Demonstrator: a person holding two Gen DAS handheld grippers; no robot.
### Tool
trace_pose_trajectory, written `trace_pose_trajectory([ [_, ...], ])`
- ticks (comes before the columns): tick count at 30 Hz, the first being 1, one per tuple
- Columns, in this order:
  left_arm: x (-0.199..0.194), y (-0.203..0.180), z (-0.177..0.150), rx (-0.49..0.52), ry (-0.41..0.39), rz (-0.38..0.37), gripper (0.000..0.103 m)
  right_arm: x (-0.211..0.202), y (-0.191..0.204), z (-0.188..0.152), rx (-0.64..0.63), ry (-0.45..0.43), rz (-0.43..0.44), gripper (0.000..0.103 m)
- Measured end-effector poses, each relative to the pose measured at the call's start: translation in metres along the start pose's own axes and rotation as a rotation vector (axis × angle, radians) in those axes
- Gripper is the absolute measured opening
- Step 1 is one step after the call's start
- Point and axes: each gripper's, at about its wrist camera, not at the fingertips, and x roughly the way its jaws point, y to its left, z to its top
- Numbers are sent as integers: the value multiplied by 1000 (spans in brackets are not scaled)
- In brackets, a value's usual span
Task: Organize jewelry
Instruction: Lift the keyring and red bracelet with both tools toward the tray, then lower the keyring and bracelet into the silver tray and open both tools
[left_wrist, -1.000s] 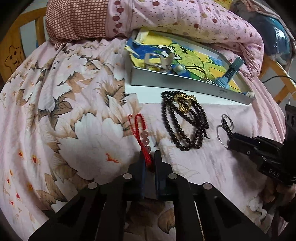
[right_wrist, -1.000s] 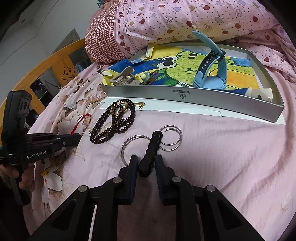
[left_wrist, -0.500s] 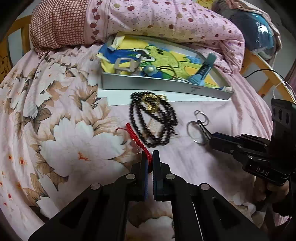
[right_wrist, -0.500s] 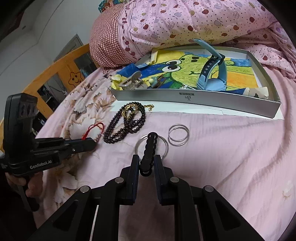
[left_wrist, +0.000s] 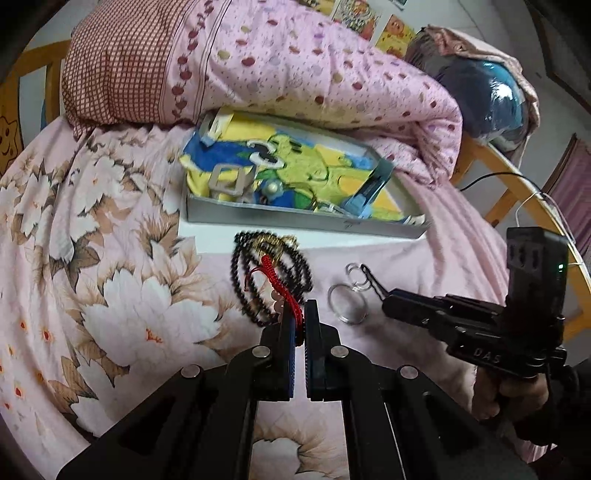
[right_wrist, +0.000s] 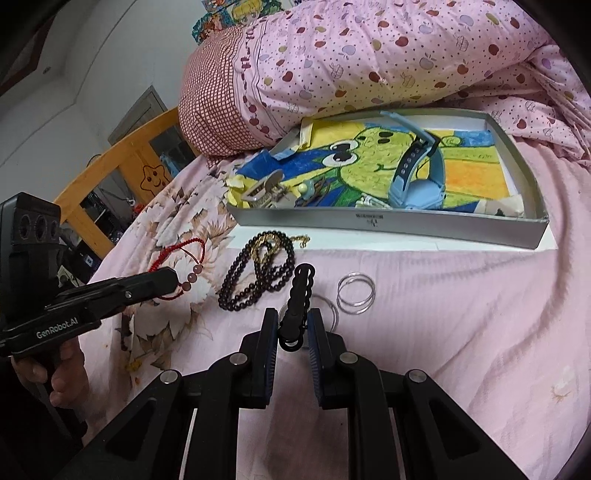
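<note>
Pink beads (right_wrist: 189, 283) on the left gripper's (left_wrist: 299, 318) clamped red bracelet (left_wrist: 275, 282) show only beside the right gripper (right_wrist: 292, 325), pinching a black bracelet (right_wrist: 299, 295).

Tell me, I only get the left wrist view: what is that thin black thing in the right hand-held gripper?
Observer: The right wrist view shows the right hand-held gripper shut on a knobbly black band, a doubled loop of rounded bumps.
Operator: And the blue thing in the box?
Observer: A blue watch, its strap arched upward, inside the grey box.
Operator: Who holds the gripper I look along?
Observer: A person's hand wraps the handle of the left hand-held gripper, which is shut on the red bracelet.
</note>
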Motion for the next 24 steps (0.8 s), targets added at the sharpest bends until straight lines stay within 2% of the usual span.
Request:
trace_pose_trajectory([
  [8,-7,-4,28,5,-124,-33,2,-4,3,37,-45,-48,-29,15],
  [12,4,-6,54,31,-189,-36,2,4,5,64,-104,-53,-65,15],
  [15,19,3,74,8,-217,-59,2,14,1,82,-118,-50,-97,15],
  [20,46,27,91,-38,-201,-86,2,39,-13,98,-83,-26,-134,15],
  [24,66,40,89,-64,-138,-105,2,57,-22,98,-49,4,-158,15],
])
